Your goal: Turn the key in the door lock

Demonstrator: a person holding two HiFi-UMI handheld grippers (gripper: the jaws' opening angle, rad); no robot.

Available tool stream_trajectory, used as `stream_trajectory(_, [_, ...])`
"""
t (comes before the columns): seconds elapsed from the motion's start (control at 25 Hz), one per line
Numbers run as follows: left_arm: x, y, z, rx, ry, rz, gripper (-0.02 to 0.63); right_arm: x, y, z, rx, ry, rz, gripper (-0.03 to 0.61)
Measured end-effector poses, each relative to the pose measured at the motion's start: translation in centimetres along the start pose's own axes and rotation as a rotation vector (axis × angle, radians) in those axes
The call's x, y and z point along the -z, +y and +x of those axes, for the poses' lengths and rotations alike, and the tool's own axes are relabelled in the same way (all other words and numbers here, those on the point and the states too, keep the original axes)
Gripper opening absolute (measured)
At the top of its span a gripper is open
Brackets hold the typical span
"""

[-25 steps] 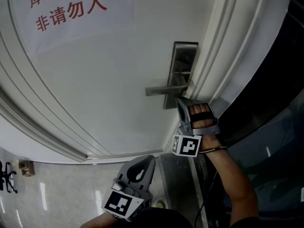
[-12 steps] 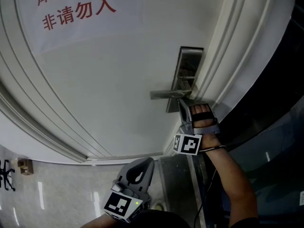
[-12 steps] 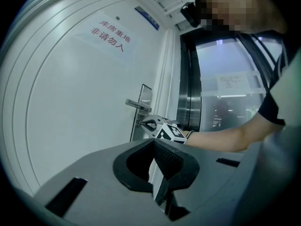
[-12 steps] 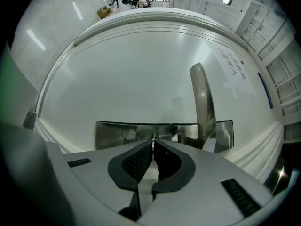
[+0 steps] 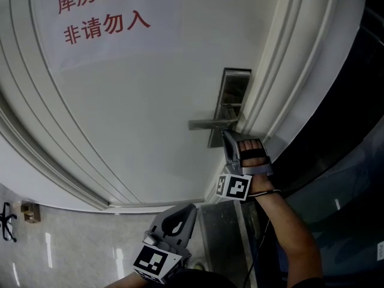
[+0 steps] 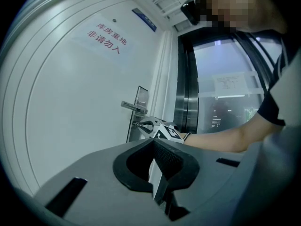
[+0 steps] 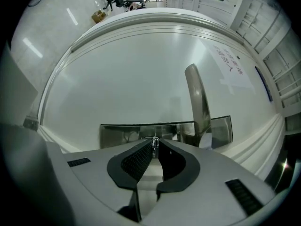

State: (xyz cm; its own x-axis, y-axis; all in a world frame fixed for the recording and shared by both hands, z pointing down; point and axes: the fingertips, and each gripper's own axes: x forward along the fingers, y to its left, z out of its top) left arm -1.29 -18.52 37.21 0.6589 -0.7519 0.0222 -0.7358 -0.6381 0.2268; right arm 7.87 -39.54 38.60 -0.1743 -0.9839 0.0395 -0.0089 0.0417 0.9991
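A white door carries a steel lock plate (image 5: 231, 104) with a lever handle (image 5: 210, 123). My right gripper (image 5: 227, 138) is pressed up to the plate just below the handle. In the right gripper view its jaws are shut on the small metal key (image 7: 154, 144), which sits in the lock plate (image 7: 127, 132) beside the handle (image 7: 197, 105). My left gripper (image 5: 177, 221) hangs low, away from the door, shut with nothing in it. The left gripper view shows its closed jaws (image 6: 157, 166) and, beyond them, the right gripper (image 6: 143, 125) at the lock plate (image 6: 140, 107).
A paper sign with red characters (image 5: 102, 8) is stuck on the door's upper part. The white door frame (image 5: 294, 59) runs just right of the lock, with dark glass (image 5: 342, 149) beyond it. A tiled floor (image 5: 60, 245) shows lower left.
The view has shifted a little; my right gripper stays on the key at the lock plate. The left gripper has hardly moved.
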Motion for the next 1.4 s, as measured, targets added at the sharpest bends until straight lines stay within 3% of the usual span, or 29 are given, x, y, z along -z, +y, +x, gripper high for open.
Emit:
stream_trajectory(0.32, [0.0,-1.2,-0.7,0.003,-0.009,0.014,0.005,-0.7,-0.4,-4.8,0.014,-0.031,0.041,0.023])
stream_trajectory(0.68, [-0.5,-3.5,-1.0,0.019,-0.031,0.054,0.005,-1.5,-0.7,-11.0,-0.068,-0.029,0.302,0.015])
stream_trajectory(1.08, [-0.9,-5.4,-1.0,0.019,-0.044,0.076,0.005,-2.6,-1.4,-14.4,-0.061,-0.081,0.265,0.014])
stream_trajectory(1.4, [-1.0,-6.0,-1.0,0.017,-0.059,0.084,0.005,-2.9,-1.7,-15.6,-0.076,-0.1,0.354,0.014])
